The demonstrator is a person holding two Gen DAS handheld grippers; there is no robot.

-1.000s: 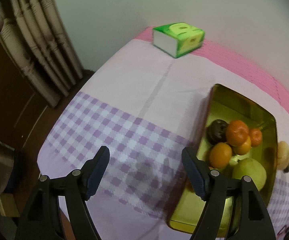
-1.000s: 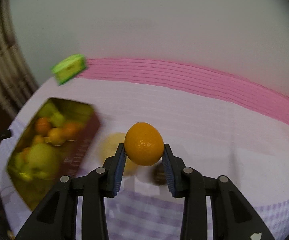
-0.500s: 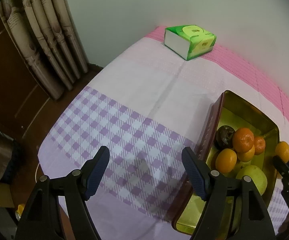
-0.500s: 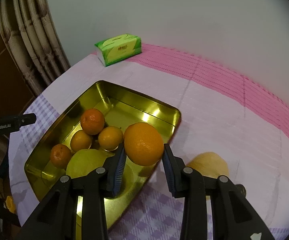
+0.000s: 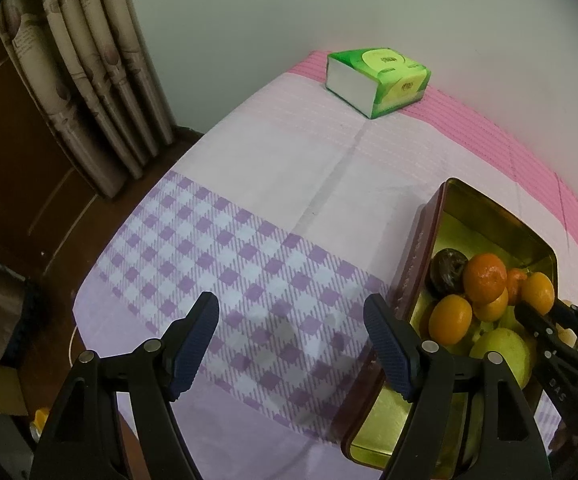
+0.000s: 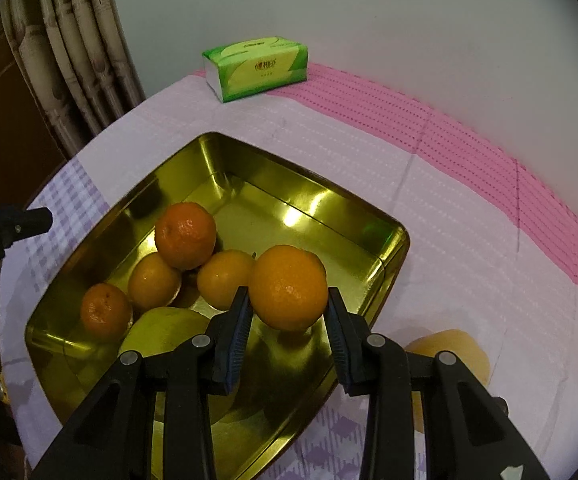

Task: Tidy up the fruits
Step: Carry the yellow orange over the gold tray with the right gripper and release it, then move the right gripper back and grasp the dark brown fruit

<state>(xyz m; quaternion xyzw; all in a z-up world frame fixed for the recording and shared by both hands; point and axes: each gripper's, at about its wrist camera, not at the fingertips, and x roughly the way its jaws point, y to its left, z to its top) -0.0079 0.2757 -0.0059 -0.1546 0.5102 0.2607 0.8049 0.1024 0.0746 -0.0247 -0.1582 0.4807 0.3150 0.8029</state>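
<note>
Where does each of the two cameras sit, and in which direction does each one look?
Left wrist view: sits on the left gripper, looking down at checked cloth beside the gold tin; its own open fingers show, and the right gripper at the right edge.
Right wrist view: sits on the right gripper, looking down into the gold tin; its fingers grip an orange.
Shared: tin, fruit, green tissue pack, curtain.

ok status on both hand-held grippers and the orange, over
Right hand-held gripper shut on orange, over gold tin. Left hand-held gripper open, empty. Drop spot clear.
</note>
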